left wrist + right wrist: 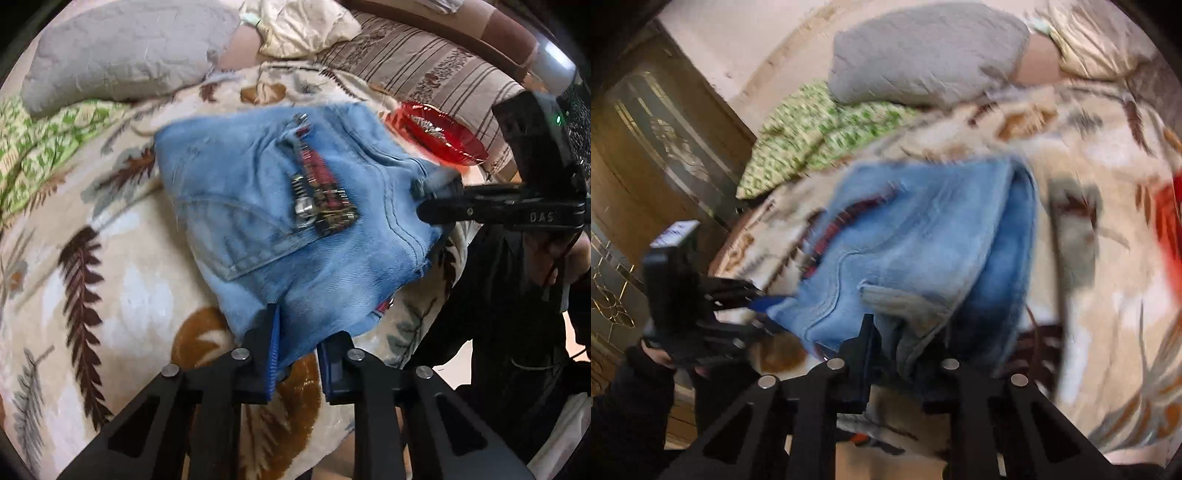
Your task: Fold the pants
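Light blue denim pants lie folded in a bundle on a leaf-patterned blanket, a back pocket with a red and metal ornament facing up. My left gripper is shut on the near edge of the denim, its blue pads pressing the cloth. In the same view my right gripper pinches the seam corner at the right. The right wrist view is blurred: the pants bunch between the fingers of my right gripper, and my left gripper bites the left corner.
A red glass dish sits on the blanket just beyond the pants' far right corner. A grey pillow and a green patterned cloth lie at the back left. A striped cushion is behind. A wooden door stands at left.
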